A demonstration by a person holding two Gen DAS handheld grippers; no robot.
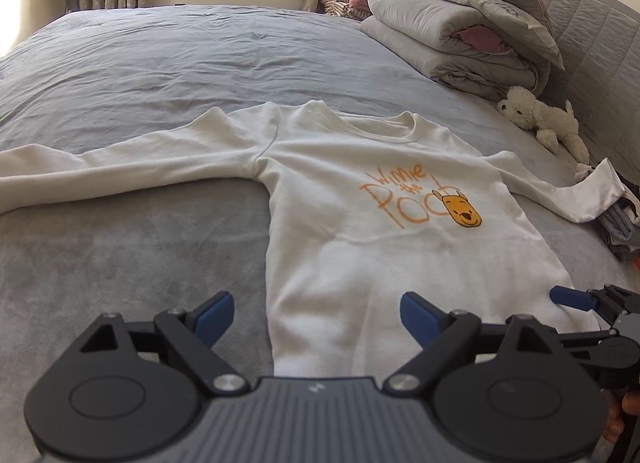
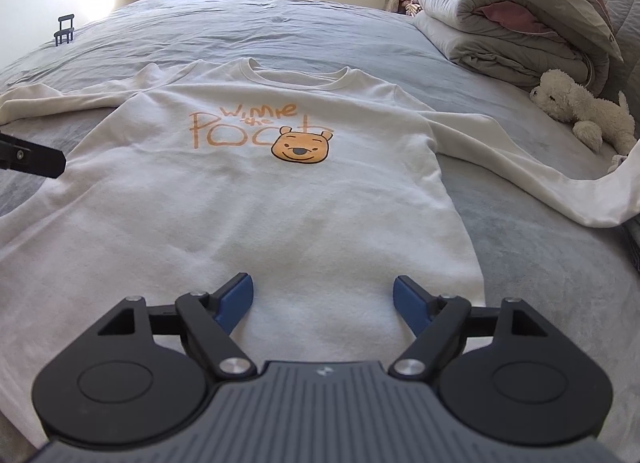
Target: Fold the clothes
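A white long-sleeved shirt (image 1: 340, 231) (image 2: 260, 199) with an orange bear print lies flat, front up, on the grey bed, both sleeves spread out. My left gripper (image 1: 316, 315) hovers open over the shirt's lower left hem, one blue pad off the cloth and one over it. My right gripper (image 2: 323, 299) stands open above the lower right part of the shirt, nothing between its blue pads. The right gripper's blue fingertip (image 1: 568, 298) shows at the right edge of the left wrist view. A black part of the left gripper (image 2: 32, 159) enters the right wrist view from the left.
Folded grey quilts (image 1: 460, 35) (image 2: 512, 19) are stacked at the far right of the bed. A white plush toy (image 1: 540, 119) (image 2: 580, 111) lies near the right sleeve. A pile of clothes (image 1: 624, 231) sits at the right edge. A small dark stand (image 2: 64, 29) rests at far left.
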